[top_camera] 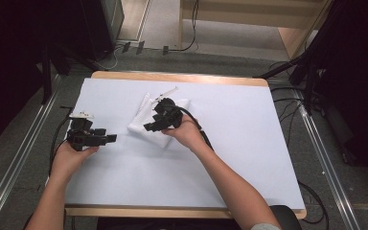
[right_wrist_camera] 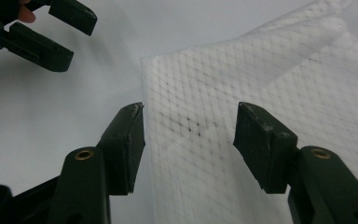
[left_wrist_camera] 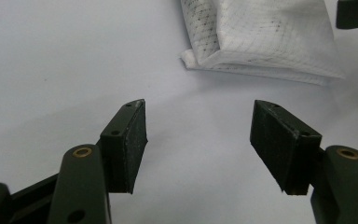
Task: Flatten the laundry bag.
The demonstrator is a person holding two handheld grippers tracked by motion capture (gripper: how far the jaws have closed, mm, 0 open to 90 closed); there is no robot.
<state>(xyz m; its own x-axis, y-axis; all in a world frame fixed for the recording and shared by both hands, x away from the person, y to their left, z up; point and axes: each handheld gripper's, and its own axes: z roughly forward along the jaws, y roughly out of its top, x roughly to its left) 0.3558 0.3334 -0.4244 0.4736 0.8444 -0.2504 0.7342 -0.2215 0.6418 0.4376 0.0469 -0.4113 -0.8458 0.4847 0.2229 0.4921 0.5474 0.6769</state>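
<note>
A folded white cloth point(top_camera: 146, 120) with a faint grid pattern lies on the white table sheet point(top_camera: 230, 143), left of centre. My right gripper point(top_camera: 149, 127) hovers over the cloth's near left part, open; in the right gripper view its jaws straddle the cloth point(right_wrist_camera: 261, 93) near its left edge, nothing held. My left gripper point(top_camera: 111, 139) is open at the table's left side, pointing right toward the cloth. In the left gripper view the cloth point(left_wrist_camera: 261, 37) lies ahead of the open left gripper point(left_wrist_camera: 198, 135), apart from it. The left gripper point(right_wrist_camera: 70, 35) also appears in the right gripper view, top left.
The table's wooden edge point(top_camera: 172, 76) borders the sheet at the back. Cables point(top_camera: 57, 139) trail from the left gripper off the table's left side. Dark stands and equipment point(top_camera: 316, 72) flank the table on the floor.
</note>
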